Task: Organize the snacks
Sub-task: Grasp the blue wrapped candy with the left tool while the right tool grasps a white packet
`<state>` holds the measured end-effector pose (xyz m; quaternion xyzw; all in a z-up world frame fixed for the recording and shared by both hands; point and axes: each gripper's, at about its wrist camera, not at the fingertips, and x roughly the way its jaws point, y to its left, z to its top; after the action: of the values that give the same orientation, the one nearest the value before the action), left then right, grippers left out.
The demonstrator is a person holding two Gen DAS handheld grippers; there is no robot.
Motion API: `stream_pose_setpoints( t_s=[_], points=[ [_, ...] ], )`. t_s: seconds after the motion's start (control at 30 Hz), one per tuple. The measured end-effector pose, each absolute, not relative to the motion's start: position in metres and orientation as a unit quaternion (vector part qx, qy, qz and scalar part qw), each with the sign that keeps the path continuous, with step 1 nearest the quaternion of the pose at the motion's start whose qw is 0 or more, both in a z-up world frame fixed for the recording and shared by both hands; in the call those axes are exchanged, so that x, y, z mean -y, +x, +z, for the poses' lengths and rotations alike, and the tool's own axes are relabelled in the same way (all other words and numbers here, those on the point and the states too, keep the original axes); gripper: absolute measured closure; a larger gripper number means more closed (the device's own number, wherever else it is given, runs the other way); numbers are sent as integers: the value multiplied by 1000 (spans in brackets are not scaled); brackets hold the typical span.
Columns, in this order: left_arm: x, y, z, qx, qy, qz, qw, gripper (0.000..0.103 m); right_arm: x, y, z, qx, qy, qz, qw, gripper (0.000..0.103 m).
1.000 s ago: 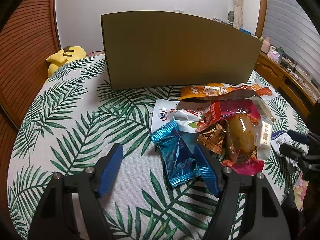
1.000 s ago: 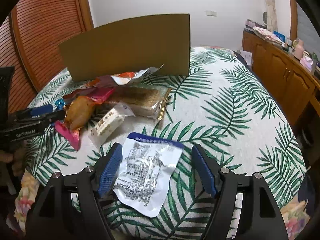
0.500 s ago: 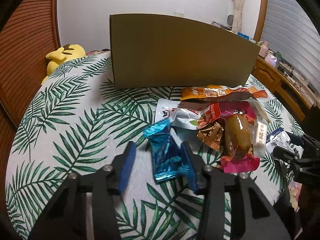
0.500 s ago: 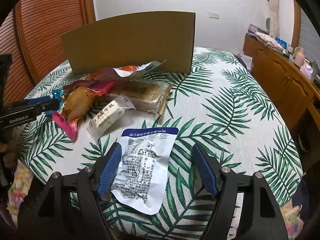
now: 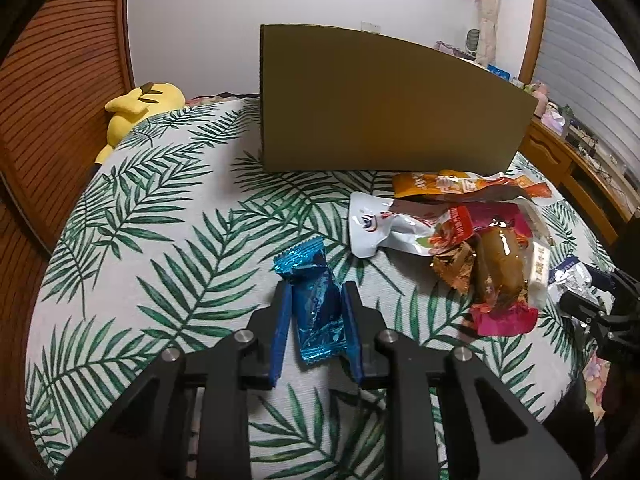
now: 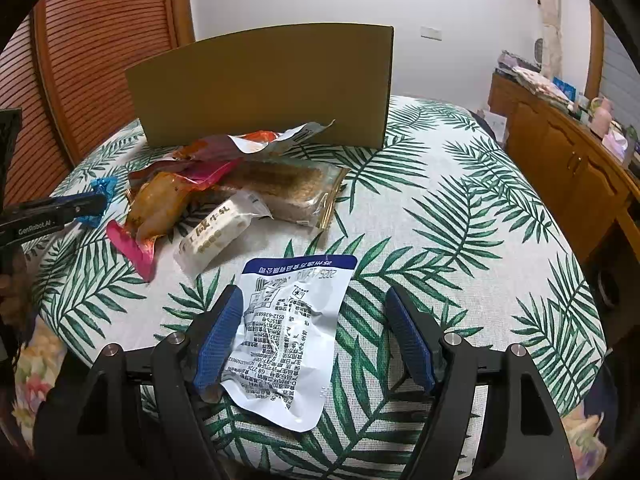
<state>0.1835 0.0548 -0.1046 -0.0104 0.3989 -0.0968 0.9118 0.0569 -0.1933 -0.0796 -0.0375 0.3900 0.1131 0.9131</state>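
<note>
Right now the left gripper (image 5: 314, 320) is closing its jaws around a blue foil candy wrapper (image 5: 316, 304) lying on the palm-leaf tablecloth (image 5: 160, 240), the blue pads sitting against the wrapper's two sides. To its right, a heap of snack packets (image 5: 472, 240) is lying in front of an upright cardboard box (image 5: 380, 108). Meanwhile the right gripper (image 6: 316, 336) is hovering with jaws spread wide over a white printed pouch (image 6: 288, 332), whose left edge is lying by the left pad.

Both wrist cams sit low and close over the table (image 5: 132, 240), angled down toward the cardboard box (image 5: 380, 108). Left cam looks from the left side, right cam from the right; both share the snack pile (image 6: 224, 192) and box.
</note>
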Motion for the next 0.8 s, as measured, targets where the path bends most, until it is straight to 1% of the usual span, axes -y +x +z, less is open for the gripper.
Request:
stream_pose_setpoints(
  t_s=[0.1, 0.23, 0.3, 0.33, 0.4, 0.43, 0.47, 0.8],
  points=[
    [-58, 183, -105, -400, -17, -100, 911, 83, 193, 55, -79, -391, -43, 115, 912, 28],
    [-63, 179, -104, -398, -28, -100, 912, 84, 193, 51, -79, -394, -48, 121, 910, 30],
    [-66, 175, -103, -394, -37, -101, 913, 84, 192, 49, -79, -395, -51, 125, 909, 33],
    [-66, 173, -102, -391, -41, -103, 914, 84, 192, 49, -79, -396, -52, 129, 908, 38],
    [-68, 169, -97, -381, -50, -109, 917, 84, 191, 48, -78, -398, -52, 137, 905, 46],
    [-68, 167, -95, -378, -51, -109, 918, 84, 190, 48, -77, -399, -53, 139, 905, 56],
    [-67, 164, -93, -375, -51, -110, 919, 84, 190, 47, -76, -400, -52, 142, 904, 59],
    [-52, 145, -67, -351, -50, -138, 925, 83, 198, 46, -69, -396, -8, 160, 904, 68]
  ],
)
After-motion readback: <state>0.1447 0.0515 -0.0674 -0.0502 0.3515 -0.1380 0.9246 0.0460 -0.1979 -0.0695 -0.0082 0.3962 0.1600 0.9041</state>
